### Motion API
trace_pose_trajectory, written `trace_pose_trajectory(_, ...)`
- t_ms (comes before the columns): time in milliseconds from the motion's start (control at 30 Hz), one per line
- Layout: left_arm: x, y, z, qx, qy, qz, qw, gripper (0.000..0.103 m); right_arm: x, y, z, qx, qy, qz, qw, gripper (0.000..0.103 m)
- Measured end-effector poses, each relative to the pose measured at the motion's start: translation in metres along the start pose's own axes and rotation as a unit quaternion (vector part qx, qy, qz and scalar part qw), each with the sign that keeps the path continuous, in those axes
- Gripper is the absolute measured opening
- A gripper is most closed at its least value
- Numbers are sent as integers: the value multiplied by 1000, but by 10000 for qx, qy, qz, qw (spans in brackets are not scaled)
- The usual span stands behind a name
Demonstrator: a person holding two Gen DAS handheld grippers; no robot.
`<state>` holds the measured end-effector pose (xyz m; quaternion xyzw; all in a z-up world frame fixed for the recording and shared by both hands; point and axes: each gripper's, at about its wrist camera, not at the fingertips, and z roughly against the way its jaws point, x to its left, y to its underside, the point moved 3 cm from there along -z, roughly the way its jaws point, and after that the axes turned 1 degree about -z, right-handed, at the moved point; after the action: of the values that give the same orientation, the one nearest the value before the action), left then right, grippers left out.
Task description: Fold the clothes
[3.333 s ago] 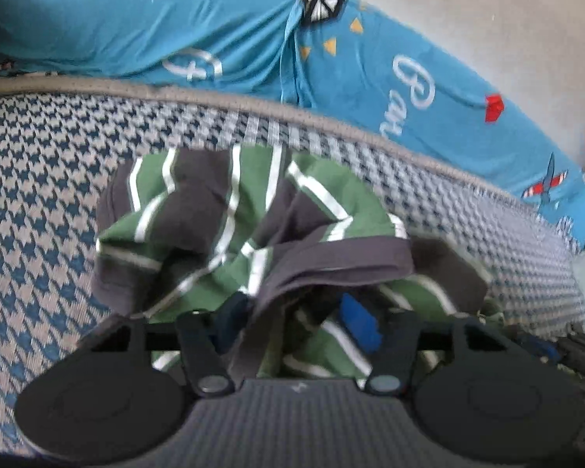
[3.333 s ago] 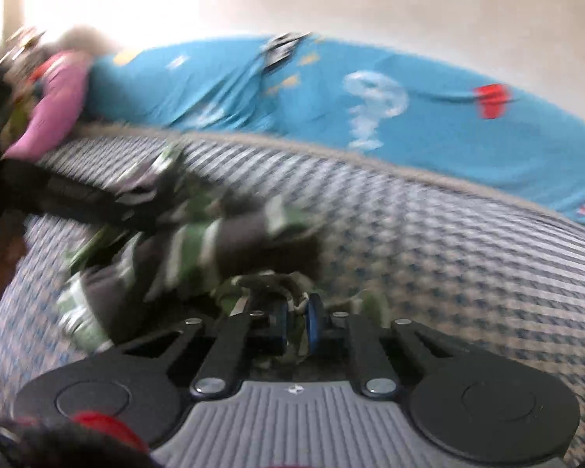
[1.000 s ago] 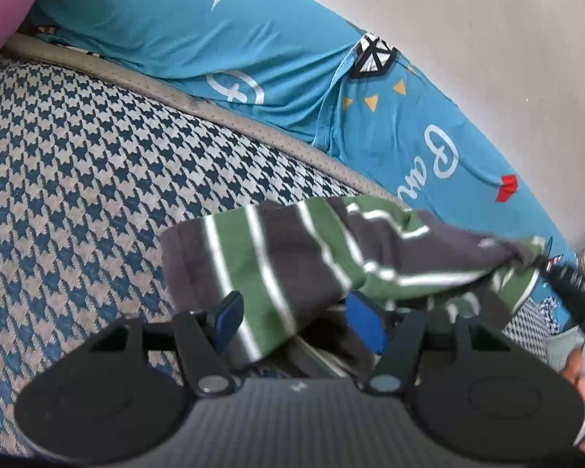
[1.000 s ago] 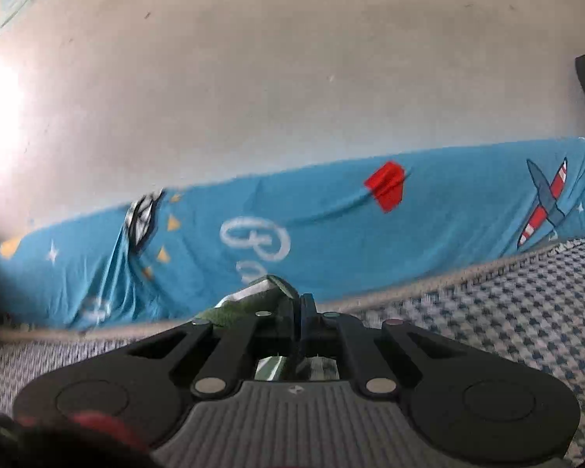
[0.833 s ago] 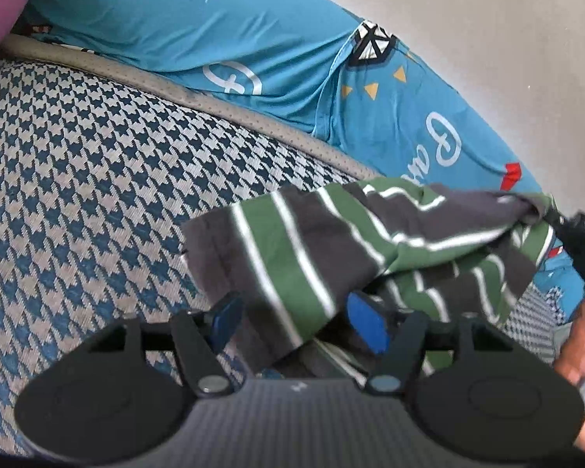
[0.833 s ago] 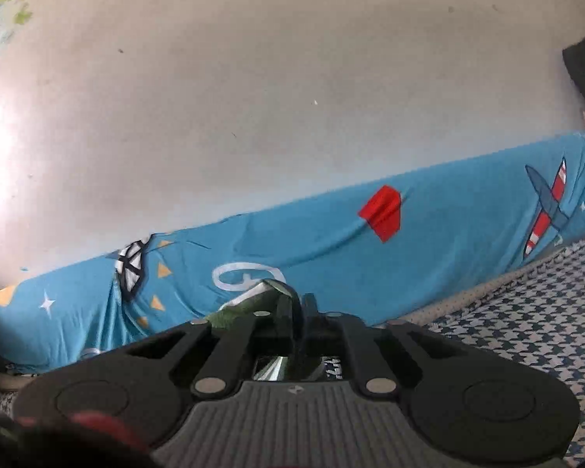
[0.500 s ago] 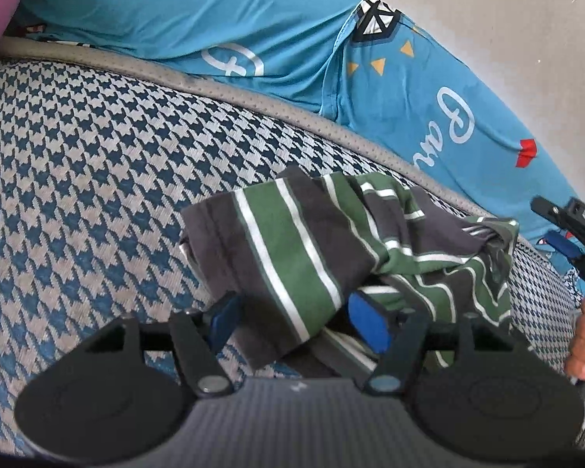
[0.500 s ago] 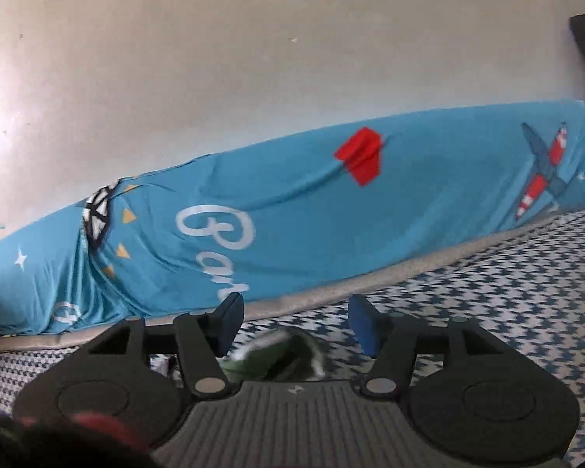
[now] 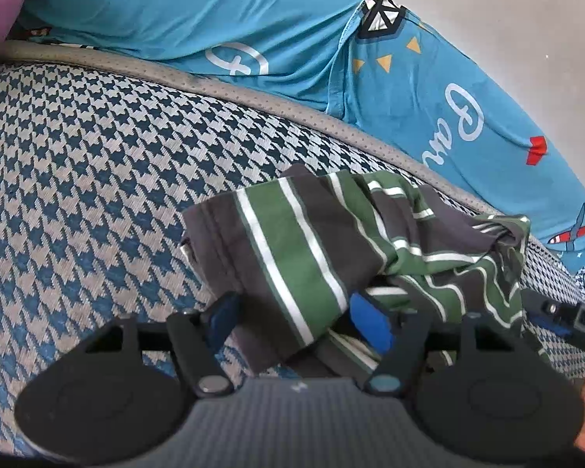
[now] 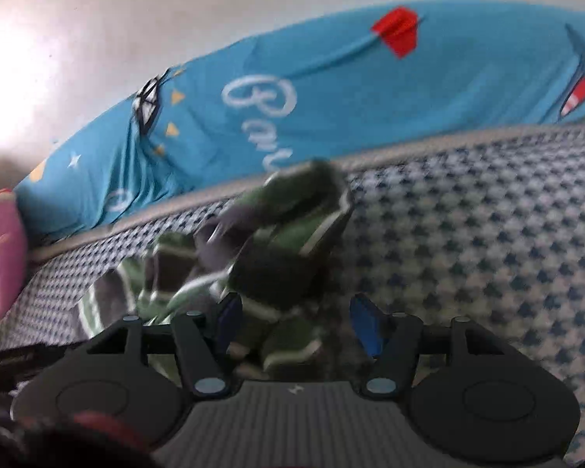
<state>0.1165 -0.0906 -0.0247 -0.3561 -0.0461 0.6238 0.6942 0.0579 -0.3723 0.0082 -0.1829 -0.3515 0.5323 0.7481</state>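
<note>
A garment (image 9: 292,249) striped in green and dark grey-brown with thin white lines is seen between the spread jaws, whose pads (image 9: 370,321) are blue on black fingers. Under it, a blue-and-beige houndstooth cover (image 9: 78,163) is spread. Beyond the jaws, a turquoise sheet (image 10: 331,89) printed with white lettering, yellow triangles and red shapes is shown.
</note>
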Motion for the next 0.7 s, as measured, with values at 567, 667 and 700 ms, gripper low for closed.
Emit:
trace_pose_trajectory(567,-3,5,-5,42,-84,-31,10000,66,40,20,-21,-230,83,810,9964,10)
trace_pose_trajectory(667,-3,5,-5,13,-99,-59,9999,66,34,11,-16,-573,293,747,9951,7)
trace_pose_trajectory(700,-3,5,-5,-6,-108,-65,9999,66,32,5,-13,-750,461,729,9934,7)
